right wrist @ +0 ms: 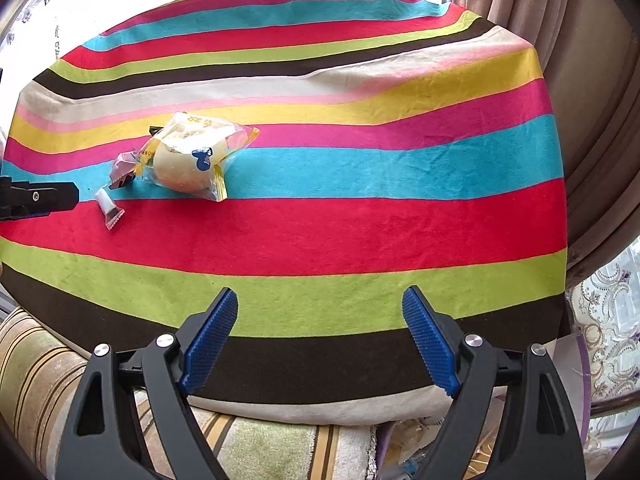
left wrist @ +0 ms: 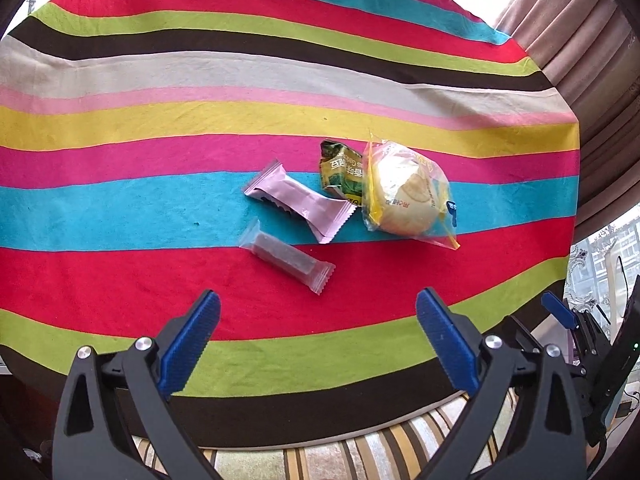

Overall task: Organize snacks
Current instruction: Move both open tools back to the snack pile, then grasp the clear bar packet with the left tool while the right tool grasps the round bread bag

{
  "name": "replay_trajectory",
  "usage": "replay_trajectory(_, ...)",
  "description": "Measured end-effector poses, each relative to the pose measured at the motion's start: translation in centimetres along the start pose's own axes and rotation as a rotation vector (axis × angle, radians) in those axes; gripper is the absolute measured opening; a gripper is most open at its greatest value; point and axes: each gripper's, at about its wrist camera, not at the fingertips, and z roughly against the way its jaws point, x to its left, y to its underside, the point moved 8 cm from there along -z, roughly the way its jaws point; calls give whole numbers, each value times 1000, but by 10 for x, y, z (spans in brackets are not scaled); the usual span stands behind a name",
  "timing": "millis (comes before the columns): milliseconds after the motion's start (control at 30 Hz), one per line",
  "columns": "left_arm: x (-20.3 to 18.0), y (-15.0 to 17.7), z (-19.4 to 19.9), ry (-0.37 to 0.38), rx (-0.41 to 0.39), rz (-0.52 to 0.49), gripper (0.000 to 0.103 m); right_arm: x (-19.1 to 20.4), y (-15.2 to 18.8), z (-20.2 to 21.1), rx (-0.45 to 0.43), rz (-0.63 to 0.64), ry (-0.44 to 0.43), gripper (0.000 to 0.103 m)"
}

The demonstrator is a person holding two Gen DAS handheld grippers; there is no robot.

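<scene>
Four snacks lie close together on the striped tablecloth (left wrist: 160,80): a pink wrapped sweet (left wrist: 300,202), a green packet (left wrist: 340,170), a round bun in a yellow-edged clear bag (left wrist: 406,192) and a grey bar in a clear wrapper (left wrist: 286,258). My left gripper (left wrist: 318,294) hangs open just short of the grey bar, with nothing between its blue pads. My right gripper (right wrist: 321,291) is open and empty over the cloth's near edge, well to the right of the bun (right wrist: 192,160). The right wrist view partly hides the pink sweet (right wrist: 122,170) behind the bun.
Brown curtains (left wrist: 580,40) hang along the table's right side. A striped cushion (right wrist: 36,360) lies below the table's near edge. Lace fabric (right wrist: 608,320) shows at the lower right. The left gripper's black finger (right wrist: 40,198) pokes in from the left edge.
</scene>
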Motion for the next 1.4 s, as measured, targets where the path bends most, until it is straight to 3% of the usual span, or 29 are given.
replay_trajectory(367, 14, -3, -10, -37, -10, -63, 98, 33, -19, -14, 2, 11, -25, 81)
replay_trajectory(533, 16, -6, -19, 9, -11, -62, 98, 41, -35, -23, -13, 2, -40, 82)
replay_trajectory(767, 14, -11, -39, -32, 11, -60, 97, 47, -67, -33, -47, 20, -43, 86)
replay_trajectory(933, 8, -9, -53, -59, 37, -66, 81, 50, -81, -43, -18, 31, -80, 86)
replay_trajectory(1100, 1, -13, -60, -93, 13, -81, 76, 48, -93, -45, 13, -62, -139, 86)
replay_trajectory(1233, 1, -18, -62, -166, -10, -112, 60, 55, -103, -46, 23, -112, -158, 86)
replay_trajectory(1400, 11, -17, -57, -217, -30, -135, 31, 75, -115, -56, 49, -114, -125, 86)
